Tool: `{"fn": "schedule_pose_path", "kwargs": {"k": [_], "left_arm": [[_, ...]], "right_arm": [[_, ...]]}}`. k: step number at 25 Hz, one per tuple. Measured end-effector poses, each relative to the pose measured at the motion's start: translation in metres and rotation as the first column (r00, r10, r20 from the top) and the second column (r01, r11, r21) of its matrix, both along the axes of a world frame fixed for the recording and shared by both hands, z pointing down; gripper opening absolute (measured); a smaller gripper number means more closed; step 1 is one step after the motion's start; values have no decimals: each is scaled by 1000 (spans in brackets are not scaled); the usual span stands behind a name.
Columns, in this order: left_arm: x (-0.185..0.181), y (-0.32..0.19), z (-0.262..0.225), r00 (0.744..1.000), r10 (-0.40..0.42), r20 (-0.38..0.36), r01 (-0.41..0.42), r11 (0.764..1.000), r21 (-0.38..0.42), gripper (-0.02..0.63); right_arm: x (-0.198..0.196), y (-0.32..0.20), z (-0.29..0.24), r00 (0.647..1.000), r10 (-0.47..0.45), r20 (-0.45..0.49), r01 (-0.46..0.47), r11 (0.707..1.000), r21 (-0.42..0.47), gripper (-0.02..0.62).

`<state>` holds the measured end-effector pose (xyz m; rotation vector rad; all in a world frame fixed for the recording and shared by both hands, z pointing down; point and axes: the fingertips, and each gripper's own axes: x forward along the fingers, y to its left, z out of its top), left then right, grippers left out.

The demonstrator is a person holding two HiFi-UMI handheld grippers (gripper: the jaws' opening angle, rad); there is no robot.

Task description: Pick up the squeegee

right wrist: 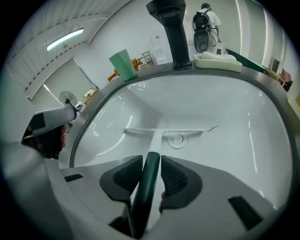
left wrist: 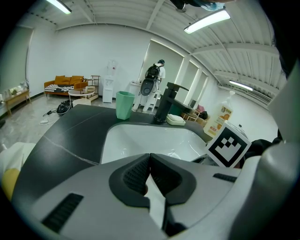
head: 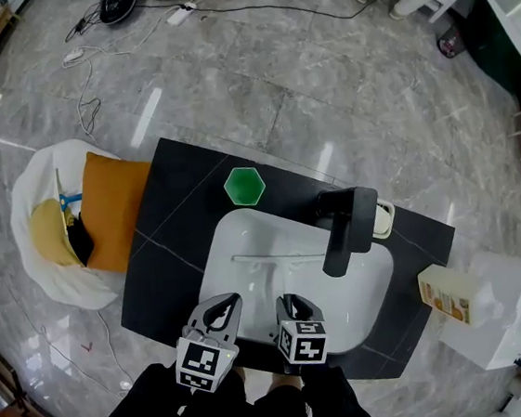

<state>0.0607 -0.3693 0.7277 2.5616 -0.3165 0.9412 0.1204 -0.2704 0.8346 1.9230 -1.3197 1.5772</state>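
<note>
Squeegee with white T-blade and dark green handle [right wrist: 151,161] lies in white sink basin [head: 236,226], blade near drain. Right gripper [head: 289,302] pinches handle; grasp looks done, lift not yet. Left gripper [head: 222,306] pressed together, empty, over near rim.

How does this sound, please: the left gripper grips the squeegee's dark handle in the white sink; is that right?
Not quite: it is the right gripper that grips the squeegee's dark handle in the white sink, as the right gripper view shows. The left gripper is shut on nothing.
</note>
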Motion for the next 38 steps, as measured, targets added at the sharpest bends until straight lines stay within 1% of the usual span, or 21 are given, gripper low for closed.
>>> {"fn": "schedule_pose_path", "kwargs": {"k": [1, 10, 19, 25, 38], "left_arm": [[0, 0, 0, 1000, -1, 1, 1, 1000, 1, 23], [-7, 0, -3, 1000, -8, 2, 8, 1000, 14, 23], [-13, 2, -13, 1000, -20, -13, 20, 999, 37, 23], [-16, 6, -33, 999, -23, -38, 25, 998, 59, 23], [-29, 23, -90, 993, -40, -111, 55, 990, 129, 23]], "right_arm": [[0, 0, 0, 1000, 0, -7, 0, 1000, -5, 130], [4, 2, 0, 999, 33, -33, -34, 999, -18, 114], [4, 3, -13, 998, 30, -63, -29, 1000, 10, 110], [6, 8, -32, 996, 26, -90, -23, 999, 30, 110], [4, 29, -97, 987, 28, -157, -10, 994, 113, 110]]}}
